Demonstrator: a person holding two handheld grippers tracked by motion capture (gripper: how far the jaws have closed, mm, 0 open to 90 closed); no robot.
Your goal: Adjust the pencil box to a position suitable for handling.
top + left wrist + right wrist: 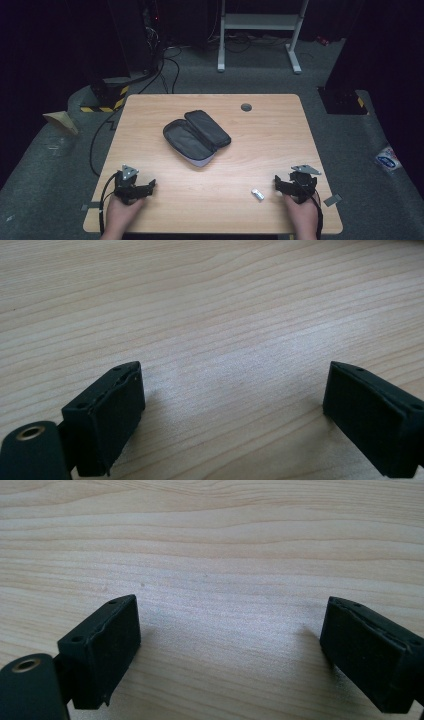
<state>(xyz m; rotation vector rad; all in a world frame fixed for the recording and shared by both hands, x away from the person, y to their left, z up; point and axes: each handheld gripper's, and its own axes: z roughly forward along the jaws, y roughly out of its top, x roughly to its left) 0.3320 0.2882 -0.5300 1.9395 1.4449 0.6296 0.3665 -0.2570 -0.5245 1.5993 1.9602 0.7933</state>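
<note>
**Two empty grippers, one small metal piece to pinch**

Both your left gripper [150, 186] and right gripper [276, 184] rest near the desk's [210, 210] front edge, jaws spread, holding nothing. The small silver metal piece [257, 194], just beside the right gripper, looks light, stiff and slippery; pinch its long sides. Farther off, mid-desk, lies the soft open pencil case [196, 136].

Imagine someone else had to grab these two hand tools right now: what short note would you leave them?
Left gripper: open, holding nothing, resting low at the table's near left edge.
Right gripper: open, holding nothing, at the near right edge.
Things: a dark zip case lies unzipped and spread open mid-table. A small silvery object lies on the wood just beside the right gripper, apart from it.
Done: the case is already open.
Left: nothing has been picked up yet. The silvery object is probably the next thing to grasp, likely with the right gripper; what it is, I cannot tell.
</note>
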